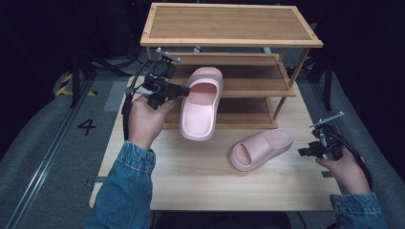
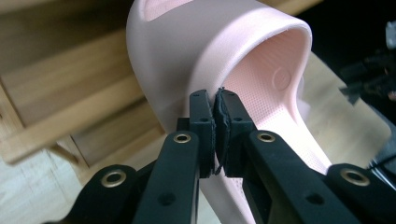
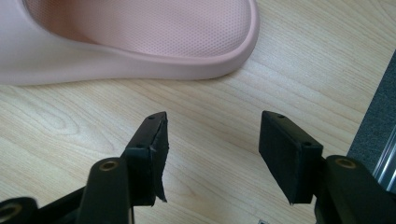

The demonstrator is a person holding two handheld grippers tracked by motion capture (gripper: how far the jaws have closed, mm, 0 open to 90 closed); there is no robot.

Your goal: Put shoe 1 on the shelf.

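Right gripper (image 1: 305,152): near the table's right edge, jaws spread wide with bare wood between them, holding nothing; in its own view (image 3: 212,154) the heel of the loose slide lies just beyond the tips.
Table (image 1: 200,186): light wood, carrying the rack and one slide.
Loose slide (image 1: 260,149): pink, flat on the table in front of the rack, right of centre, apart from the right gripper.
Left gripper (image 1: 184,90): left of the rack's front, jaws pinched tight on the strap edge of the held slide; its own view (image 2: 215,135) shows the pads pressed onto that rim.
Held slide (image 1: 203,102): pink, off the table, tilted against the rack's front, toe down, heel near the middle shelf.
Rack (image 1: 229,28): bamboo, three shelves, at the table's far side.
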